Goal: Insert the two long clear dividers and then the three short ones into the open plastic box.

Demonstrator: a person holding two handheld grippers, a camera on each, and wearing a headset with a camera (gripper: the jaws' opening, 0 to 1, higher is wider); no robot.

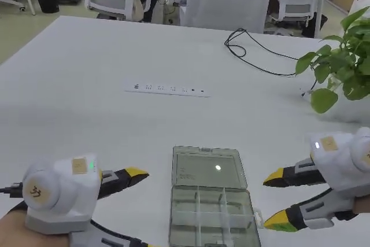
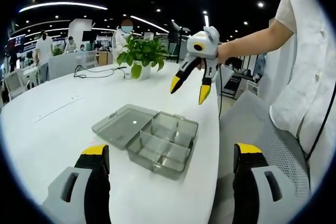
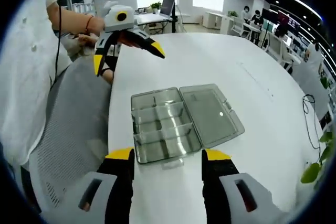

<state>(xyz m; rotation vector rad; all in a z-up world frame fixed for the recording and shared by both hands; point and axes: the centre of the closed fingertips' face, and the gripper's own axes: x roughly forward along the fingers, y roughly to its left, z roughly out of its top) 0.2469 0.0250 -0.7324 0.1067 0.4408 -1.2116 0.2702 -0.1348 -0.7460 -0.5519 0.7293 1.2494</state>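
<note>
Open tabletop [image 1: 87, 125] around box [image 1: 207, 169], power strip [image 1: 167, 89] beyond, plant [image 1: 341, 67] far right

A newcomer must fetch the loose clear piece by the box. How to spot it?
On the white table, find the open smoky plastic box near the person's edge. Beside its compartment half, toward the right gripper, lies a small clear strip. It alone lies flat on the tabletop; the dividers stand inside the box.

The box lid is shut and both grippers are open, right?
No. The lid of the box is open, lying flat on the table, as the head view shows. The left gripper and right gripper are open, yes.
</note>
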